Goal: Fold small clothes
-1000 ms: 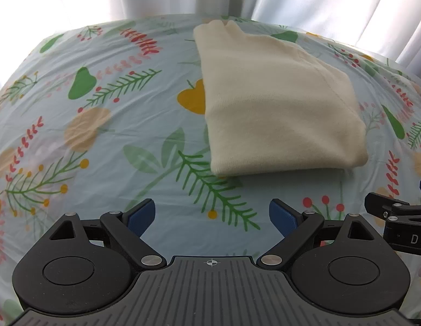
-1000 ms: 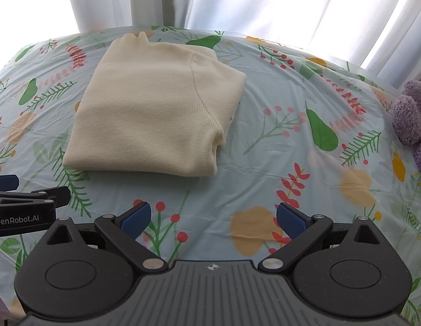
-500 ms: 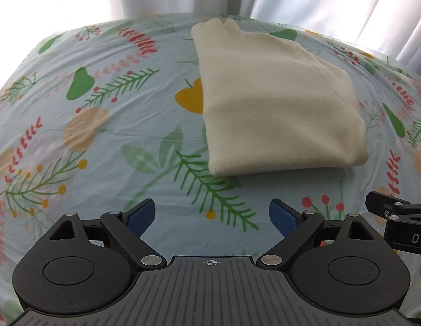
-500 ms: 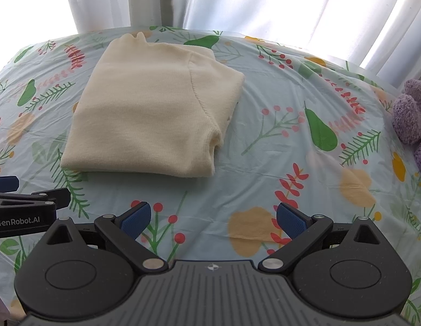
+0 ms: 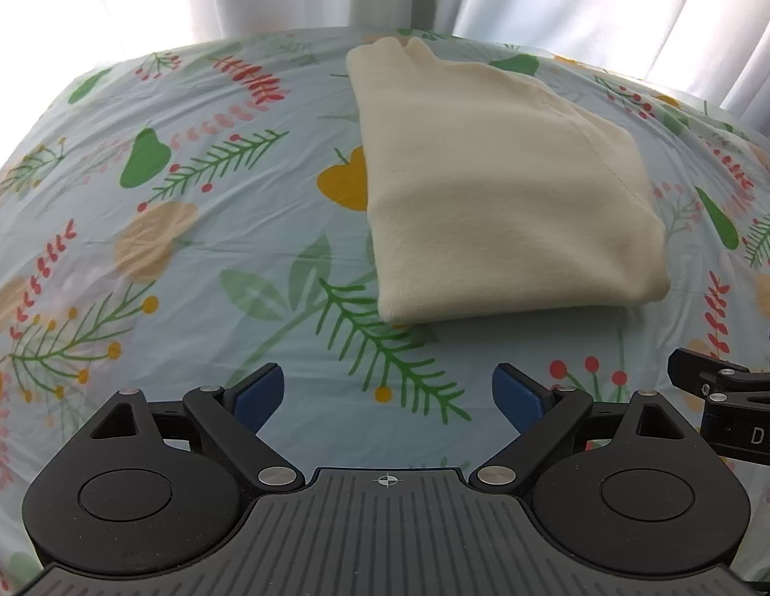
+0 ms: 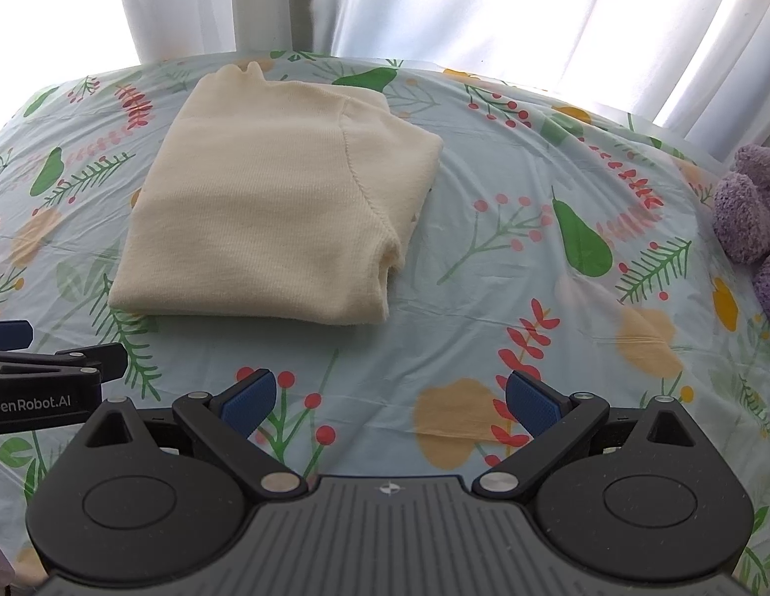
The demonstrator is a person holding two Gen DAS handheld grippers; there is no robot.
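A cream knit garment (image 5: 499, 193) (image 6: 280, 213) lies folded into a thick rectangle on the floral tablecloth (image 5: 186, 228) (image 6: 484, 298). My left gripper (image 5: 387, 392) hovers open in front of the garment's near left corner, a short way off it, its blue pads holding nothing. My right gripper (image 6: 390, 400) is open too, nearer than the garment's right corner and apart from it. Each gripper shows at the edge of the other's view: the right gripper (image 5: 732, 397) and the left gripper (image 6: 52, 372).
A purple plush toy (image 6: 752, 213) sits at the table's right edge. White curtains (image 6: 434, 5) hang behind the far edge. Bare cloth stretches left of the garment (image 5: 136, 198) and to its right (image 6: 559, 248).
Both views have drifted slightly, so the garment sits a touch further left and higher. The garment itself has not moved and both grippers stay open.
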